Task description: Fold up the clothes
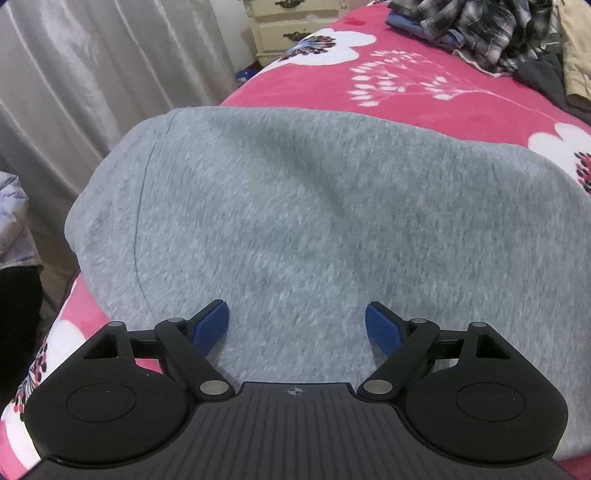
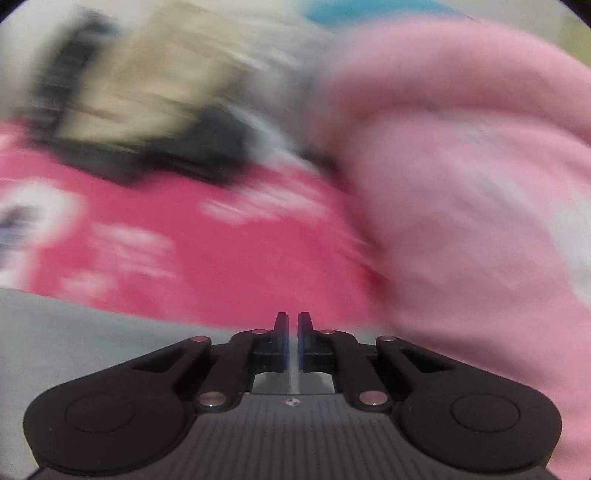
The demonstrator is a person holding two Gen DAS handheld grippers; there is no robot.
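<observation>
A grey knit garment (image 1: pixel 295 206) lies spread flat on the pink floral bedspread (image 1: pixel 314 81). In the left wrist view my left gripper (image 1: pixel 297 319) hovers over its near part, open, with nothing between its blue pads (image 1: pixel 212 325). The right wrist view is heavily blurred. In it my right gripper (image 2: pixel 293 321) is shut, and I see nothing held between its fingers. It points over the bedspread (image 2: pixel 221 266), with an edge of the grey garment (image 2: pixel 74 332) at lower left and a bulky light pink cloth (image 2: pixel 480 184) close on the right.
A pile of loose clothes (image 1: pixel 498 33), plaid, beige and dark, lies at the far end of the bed and shows blurred as the pile (image 2: pixel 147 92) in the right wrist view. A cream dresser (image 1: pixel 291 26) and a curtain (image 1: pixel 92 74) stand beyond the bed's left edge.
</observation>
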